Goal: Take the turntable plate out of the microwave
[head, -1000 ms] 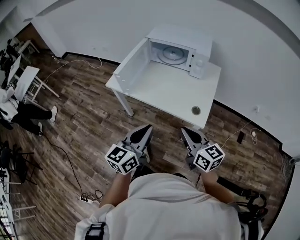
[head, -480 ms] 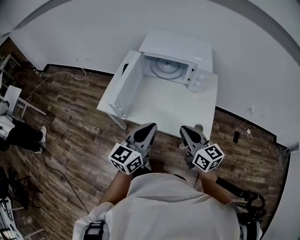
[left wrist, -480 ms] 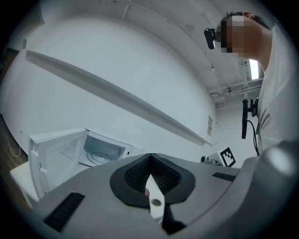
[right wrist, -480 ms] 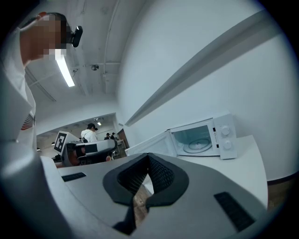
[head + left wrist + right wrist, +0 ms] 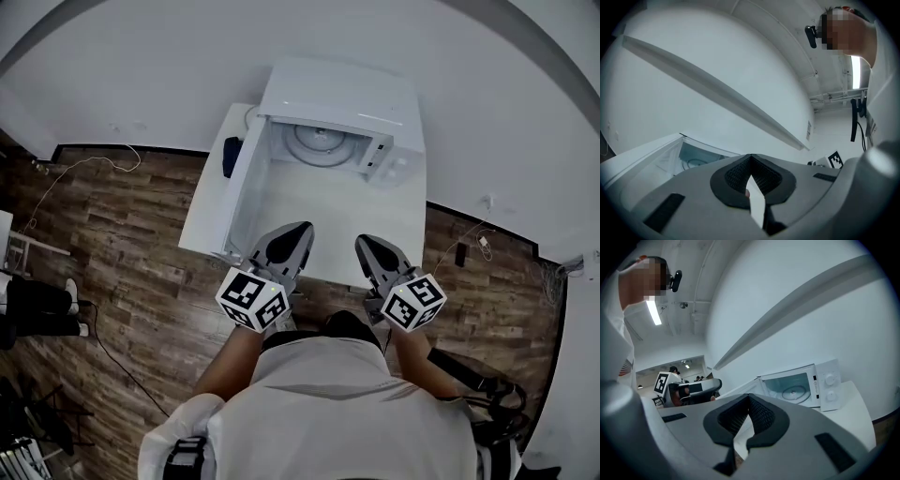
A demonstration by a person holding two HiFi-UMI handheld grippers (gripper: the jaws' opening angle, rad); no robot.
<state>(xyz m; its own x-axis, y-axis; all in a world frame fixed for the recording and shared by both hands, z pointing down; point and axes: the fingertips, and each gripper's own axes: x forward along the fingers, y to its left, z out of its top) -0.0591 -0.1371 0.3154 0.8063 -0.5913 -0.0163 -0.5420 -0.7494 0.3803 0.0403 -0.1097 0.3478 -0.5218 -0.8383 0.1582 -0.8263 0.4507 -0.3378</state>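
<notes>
Resting flat inside the open microwave (image 5: 342, 94): turntable plate (image 5: 317, 142). It lies straight ahead across the white table (image 5: 319, 234), well apart from both grippers. Left gripper (image 5: 298, 232) and right gripper (image 5: 367, 246): jaws closed, empty. The left looks marginally nearer.

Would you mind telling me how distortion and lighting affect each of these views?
Head view: fisheye with dark corners, microwave evenly lit and sharp. Left gripper view: straight wall ledge bows, ceiling lamp glares. Right gripper view: same bowing, plate clear.
</notes>
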